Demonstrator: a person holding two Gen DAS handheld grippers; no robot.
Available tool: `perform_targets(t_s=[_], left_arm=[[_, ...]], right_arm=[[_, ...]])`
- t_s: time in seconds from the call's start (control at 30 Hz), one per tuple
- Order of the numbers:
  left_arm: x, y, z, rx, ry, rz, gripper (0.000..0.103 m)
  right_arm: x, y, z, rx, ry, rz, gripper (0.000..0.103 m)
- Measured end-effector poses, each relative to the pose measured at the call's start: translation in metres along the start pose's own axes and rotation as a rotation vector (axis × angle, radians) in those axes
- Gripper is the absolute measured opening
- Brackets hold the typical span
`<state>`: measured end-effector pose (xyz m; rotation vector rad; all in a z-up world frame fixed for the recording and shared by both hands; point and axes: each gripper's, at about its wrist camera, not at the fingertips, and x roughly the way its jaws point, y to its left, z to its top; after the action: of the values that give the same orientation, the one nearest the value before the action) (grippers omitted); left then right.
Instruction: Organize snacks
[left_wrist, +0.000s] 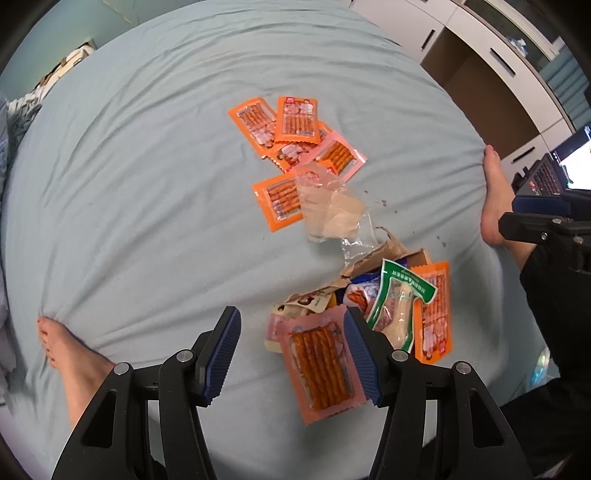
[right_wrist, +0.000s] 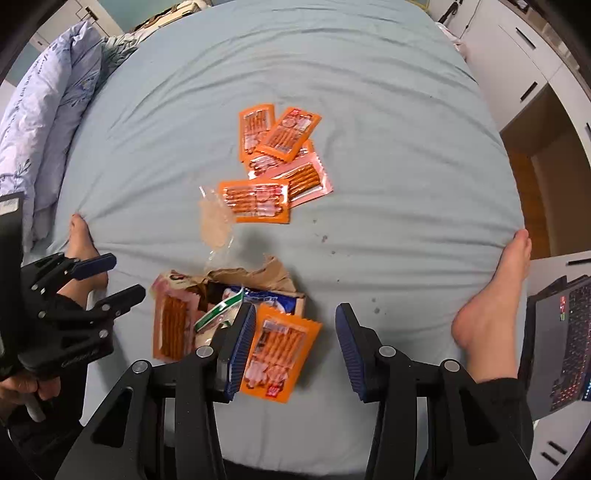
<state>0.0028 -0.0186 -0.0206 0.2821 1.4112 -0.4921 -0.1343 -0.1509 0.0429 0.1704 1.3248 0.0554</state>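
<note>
Printing on every snack packet is too small to read. Both tongs gape wide, holding nothing: left gripper (left_wrist: 291, 354) over a pink packet (left_wrist: 321, 369), right gripper (right_wrist: 295, 350) beside an orange packet (right_wrist: 279, 354). Sorted packets (right_wrist: 277, 162) lie at 12 o'clock. Only the right view shows the pillow (right_wrist: 40, 122); both catch a laptop (right_wrist: 565, 332).

I see a cluster of five snack packets (right_wrist: 275, 166) lying overlapped on the bed (right_wrist: 388, 147), far from me at its middle. Just nearer lies an empty wrapper (right_wrist: 216, 221). Nearer still sits a torn box (right_wrist: 255, 284) with packets in it; one packet (right_wrist: 173, 321) lies at its left, another (right_wrist: 280, 354) leans out at its near right. My left tool (left_wrist: 291, 358) hangs spread wide over the left packet, my right tool (right_wrist: 295, 347) likewise spread over the right one. A pillow (right_wrist: 48, 122) lies at the bed's far left.
</note>
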Motion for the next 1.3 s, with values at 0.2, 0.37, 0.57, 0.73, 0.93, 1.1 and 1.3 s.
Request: perform_targets(t_s=[0.2,0.37,0.57,0.73,0.93,1.1,1.3], left_arm=[[0.003,0.005,0.006,-0.031,0.004,0.002,0.058],[0.002,0.006,0.009,-0.041,-0.001,0.004,0.058],[0.003,0.010,0.011,-0.062,-0.007,0.005,0.058],[0.005,0.012,0.011,-0.071,-0.002,0.006,0.058],[0.007,0.013,0.012,-0.080,0.004,0.004,0.058],[0.007,0.013,0.012,-0.084,0.002,0.004,0.058],[0.007,0.016,0.013,-0.093,0.002,0.003,0.058]], right_arm=[[-0.007,-0.009,0.006,0.027,-0.013,0.046,0.043],[-0.020,-0.017,0.007,0.032,-0.003,0.067,0.043],[-0.014,-0.027,0.012,0.059,0.018,0.067,0.043],[-0.009,-0.035,0.017,0.089,0.033,0.074,0.043],[-0.006,-0.035,0.018,0.092,0.039,0.071,0.043],[-0.005,-0.033,0.019,0.089,0.041,0.072,0.043],[-0.004,-0.034,0.019,0.095,0.045,0.068,0.043]])
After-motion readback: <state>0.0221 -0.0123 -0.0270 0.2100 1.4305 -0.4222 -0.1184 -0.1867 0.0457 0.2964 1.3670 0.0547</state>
